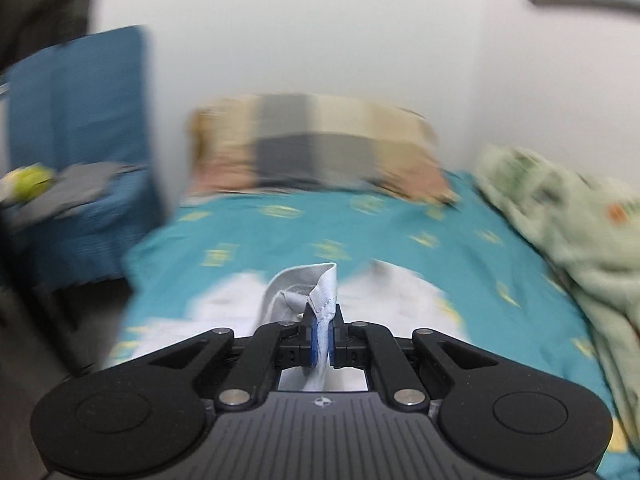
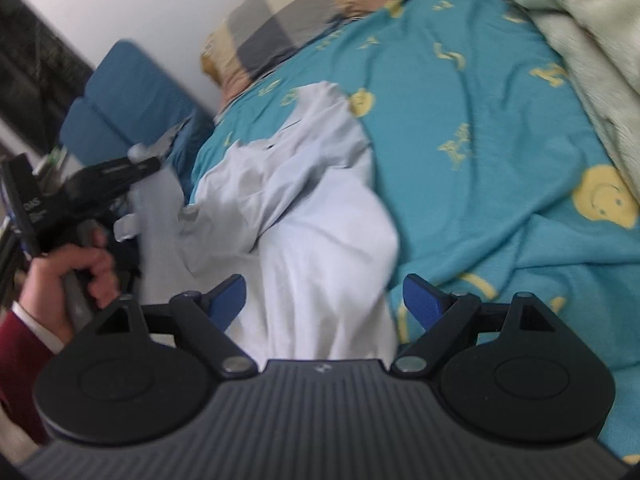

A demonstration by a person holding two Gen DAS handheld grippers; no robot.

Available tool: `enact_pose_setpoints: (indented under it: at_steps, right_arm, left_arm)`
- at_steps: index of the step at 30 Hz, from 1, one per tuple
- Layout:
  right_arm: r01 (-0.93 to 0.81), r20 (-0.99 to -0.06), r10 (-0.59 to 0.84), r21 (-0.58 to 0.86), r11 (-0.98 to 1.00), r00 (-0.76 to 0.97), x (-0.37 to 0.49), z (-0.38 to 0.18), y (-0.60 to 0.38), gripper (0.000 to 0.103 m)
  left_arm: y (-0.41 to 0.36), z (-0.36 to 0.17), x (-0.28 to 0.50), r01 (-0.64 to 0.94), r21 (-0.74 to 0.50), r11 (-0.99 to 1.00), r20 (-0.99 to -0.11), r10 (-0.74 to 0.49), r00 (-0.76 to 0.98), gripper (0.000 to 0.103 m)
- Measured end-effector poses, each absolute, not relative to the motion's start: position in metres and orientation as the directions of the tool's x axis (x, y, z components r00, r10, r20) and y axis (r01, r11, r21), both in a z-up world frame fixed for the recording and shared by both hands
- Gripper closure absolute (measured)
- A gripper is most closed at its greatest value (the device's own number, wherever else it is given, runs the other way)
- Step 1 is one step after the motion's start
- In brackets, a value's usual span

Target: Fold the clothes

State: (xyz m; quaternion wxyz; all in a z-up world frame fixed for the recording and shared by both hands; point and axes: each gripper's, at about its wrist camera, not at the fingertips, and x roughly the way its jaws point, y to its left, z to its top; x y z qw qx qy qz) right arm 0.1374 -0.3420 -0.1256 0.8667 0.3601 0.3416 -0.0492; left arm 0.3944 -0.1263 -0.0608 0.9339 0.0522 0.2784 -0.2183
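While the left gripper (image 1: pixel 322 330) pointed along the bed, its two fingers were pressed together on a stitched hem of the pale blue garment (image 1: pixel 320 296), which stood up between the blue pads (image 1: pixel 314 338) in a narrow fold. Behind the pinched edge, more of the same cloth lay on the turquoise bedsheet (image 1: pixel 400 216), though blur hid its outline in that view. A checked pillow (image 1: pixel 316 148) sat at the head of the bed against the white wall (image 1: pixel 320 32). A pale green blanket (image 1: pixel 560 216) was heaped along the right side of the mattress. A blue chair (image 1: pixel 84 112) stood to the left of the bed with grey cloth on its seat.

From the right wrist camera, the right gripper (image 2: pixel 324 300) hung over the near part of the garment (image 2: pixel 304 208) with its fingers spread wide apart and nothing between them; the blue pads (image 2: pixel 424 300) stood clear of the cloth on either side. The garment lay crumpled across the left half of the sheet (image 2: pixel 480 120), one part running up toward the pillow (image 2: pixel 288 20) and another drawn off toward the left edge of the bed. There the left gripper (image 2: pixel 136 166) was seen from the side, carried by a hand (image 2: pixel 68 280) with a dark red sleeve (image 2: pixel 20 360). The sheet carried yellow smiling faces and letters.
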Motion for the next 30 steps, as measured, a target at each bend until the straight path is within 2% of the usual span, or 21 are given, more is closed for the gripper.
enact_pose_setpoints:
  at_steps: [5,6,8,10,13,19,23,30]
  right_arm:
    - [0.372,-0.624,0.131,0.606,0.703,0.770,0.136,-0.132,-0.364,0.016]
    - [0.376,-0.623,0.130,0.611,0.697,0.771,0.136,-0.134,-0.368,0.016]
    - [0.383,-0.620,0.116,0.609,0.695,0.776,0.137,-0.136,-0.374,0.016]
    - [0.383,-0.616,0.106,0.607,0.696,0.781,0.139,-0.138,-0.378,0.016]
    - [0.359,-0.595,0.106,0.607,0.709,0.797,0.142,-0.136,-0.379,0.016]
    - [0.217,-0.497,0.127,0.576,0.788,0.858,0.142,-0.116,-0.363,0.016]
    - [0.124,-0.452,0.149,0.520,0.845,0.880,0.136,-0.101,-0.348,0.017]
    - [-0.034,-0.429,0.226,0.410,0.911,0.875,0.134,-0.081,-0.307,0.017]
  left_arm:
    - [-0.187,-0.114,0.389,0.492,-0.010,0.870,-0.610,-0.395,0.687,0.096]
    - [-0.192,-0.125,0.387,0.493,-0.010,0.870,-0.622,-0.391,0.678,0.093]
    - [-0.199,-0.142,0.384,0.490,-0.021,0.872,-0.637,-0.389,0.665,0.083]
    - [-0.193,-0.142,0.377,0.479,-0.037,0.877,-0.641,-0.389,0.662,0.067]
    - [-0.175,-0.132,0.357,0.458,-0.069,0.886,-0.641,-0.392,0.660,0.060]
    - [-0.114,-0.090,0.279,0.391,-0.133,0.911,-0.622,-0.384,0.683,0.054]
    - [-0.080,-0.069,0.220,0.336,-0.122,0.934,-0.609,-0.338,0.718,0.052]
    - [-0.028,-0.051,0.161,0.302,-0.200,0.932,-0.606,-0.360,0.709,0.050]
